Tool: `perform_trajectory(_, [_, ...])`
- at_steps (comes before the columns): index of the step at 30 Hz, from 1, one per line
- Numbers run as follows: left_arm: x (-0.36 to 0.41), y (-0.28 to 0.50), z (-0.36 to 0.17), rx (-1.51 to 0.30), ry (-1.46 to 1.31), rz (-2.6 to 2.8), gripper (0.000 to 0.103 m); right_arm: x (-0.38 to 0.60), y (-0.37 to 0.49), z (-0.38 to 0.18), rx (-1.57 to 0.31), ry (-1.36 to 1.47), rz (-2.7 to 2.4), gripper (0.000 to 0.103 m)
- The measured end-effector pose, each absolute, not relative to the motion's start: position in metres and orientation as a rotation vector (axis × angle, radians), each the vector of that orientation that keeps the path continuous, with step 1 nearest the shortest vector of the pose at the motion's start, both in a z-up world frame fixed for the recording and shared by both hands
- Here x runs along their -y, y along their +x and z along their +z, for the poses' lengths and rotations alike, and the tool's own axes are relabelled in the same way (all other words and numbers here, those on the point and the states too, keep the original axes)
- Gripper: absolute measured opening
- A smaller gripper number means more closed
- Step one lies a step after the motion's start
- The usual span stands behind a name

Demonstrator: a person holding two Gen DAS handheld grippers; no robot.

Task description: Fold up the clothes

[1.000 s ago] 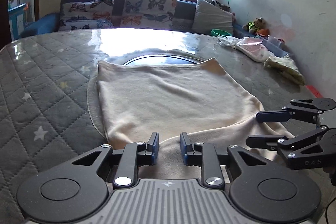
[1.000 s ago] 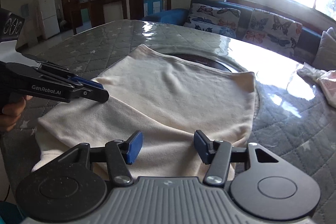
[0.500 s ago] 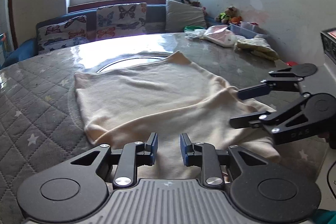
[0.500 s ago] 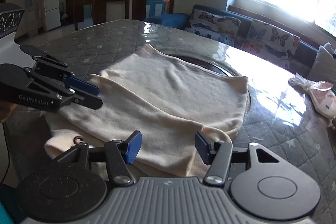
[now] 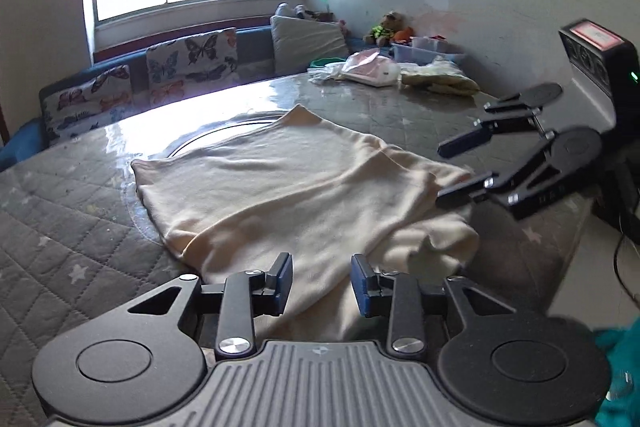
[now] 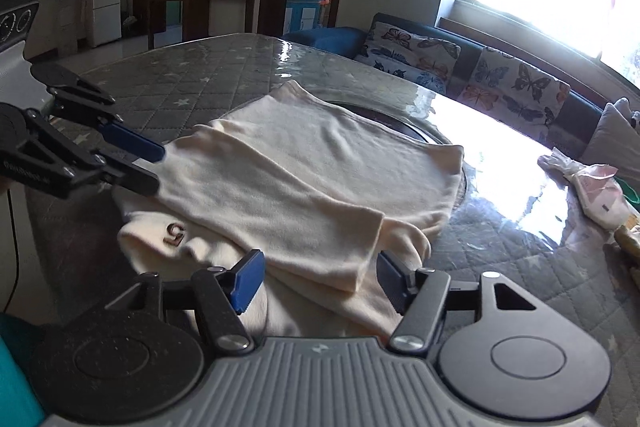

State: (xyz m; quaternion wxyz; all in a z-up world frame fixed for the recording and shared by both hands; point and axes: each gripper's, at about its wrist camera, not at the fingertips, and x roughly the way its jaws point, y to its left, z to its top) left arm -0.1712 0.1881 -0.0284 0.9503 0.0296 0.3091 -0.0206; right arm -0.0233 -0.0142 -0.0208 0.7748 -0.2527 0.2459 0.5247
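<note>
— Pulled back from the cream garment (image 5: pixel 296 195) since a second ago: left gripper (image 5: pixel 320 281) and right gripper (image 6: pixel 320 277) alike, both now off the cloth's near edge. Fold laid over meanwhile, top layer now lying across the lower one.

— State of the jaws?

— Left: blue pads parted and opening, cloth seen beyond the gap, nothing pinched. Right: spread wider, also opening, pads clear of the fabric, folded edge lying just beyond them.

— And the garment itself?

— Flat on the quilted grey table (image 5: pixel 72 211), far edge reaching the round glass inset (image 6: pixel 404 123). Small brown mark (image 6: pixel 175 231) showing on the lower layer, near corner. Pink-and-white bundle (image 5: pixel 370 69) well apart from the garment, at the table's far side. Butterfly cushions (image 5: pixel 192 57) beyond the table, under the window.
</note>
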Motion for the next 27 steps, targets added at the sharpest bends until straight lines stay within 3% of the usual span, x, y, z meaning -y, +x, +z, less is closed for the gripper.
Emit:
perform_trajectory(17, [-0.141, -0.177, -0.059, -0.607, 0.388, -0.068, 0.037, 0.046, -0.053, -0.033, -0.485, -0.699, 1.136, 0.078])
perform_trajectory(22, [-0.141, -0.175, -0.057, -0.566, 0.363, -0.073, 0.014, 0.042, -0.062, -0.042, -0.433, -0.770, 1.165, 0.078])
perform_trajectory(27, [-0.163, -0.164, -0.040, -0.545, 0.226, -0.052, 0.011, 0.038, -0.063, -0.044, -0.389, -0.790, 1.189, 0.078])
